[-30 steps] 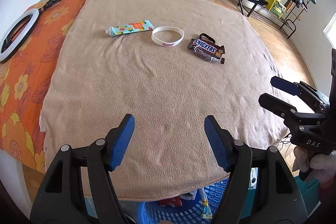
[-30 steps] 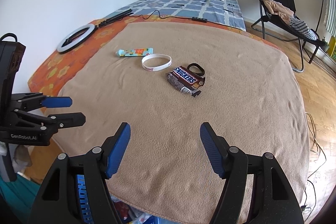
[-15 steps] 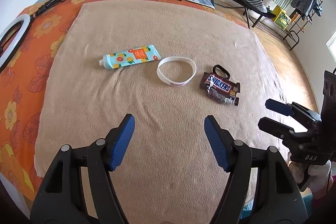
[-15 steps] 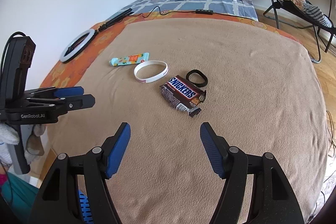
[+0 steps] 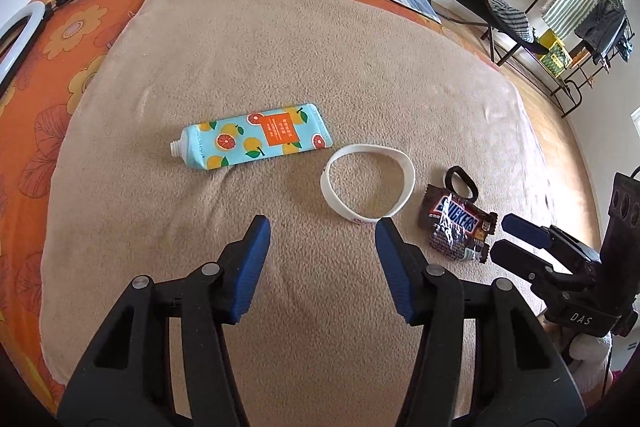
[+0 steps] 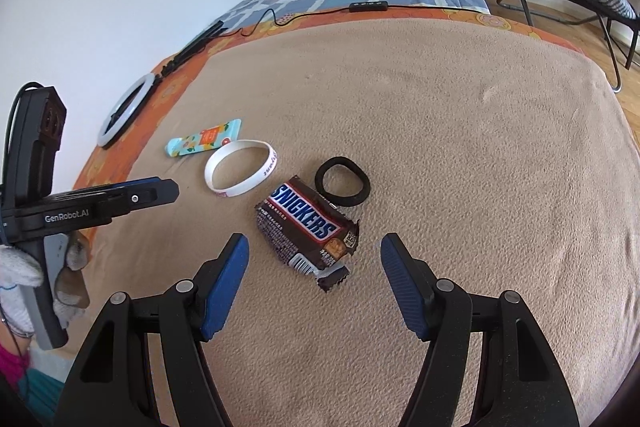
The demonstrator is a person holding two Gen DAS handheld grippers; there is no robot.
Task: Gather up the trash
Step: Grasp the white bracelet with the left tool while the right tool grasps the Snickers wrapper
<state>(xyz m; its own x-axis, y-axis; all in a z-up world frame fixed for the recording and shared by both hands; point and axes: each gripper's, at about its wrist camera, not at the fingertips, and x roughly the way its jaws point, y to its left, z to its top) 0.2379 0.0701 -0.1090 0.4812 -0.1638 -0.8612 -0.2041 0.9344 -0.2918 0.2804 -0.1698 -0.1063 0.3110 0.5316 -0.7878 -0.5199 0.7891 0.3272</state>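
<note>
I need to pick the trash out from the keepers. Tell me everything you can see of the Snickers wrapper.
The Snickers wrapper is brown, glossy and crinkled, with the white, blue-outlined logo face up and a barcode near one torn, ragged end. It looks opened and flattened, lying loose on the tan blanket. Its far corner overlaps or touches the black hair tie. The white wristband lies apart beside it. The open right gripper frames it without touching.
</note>
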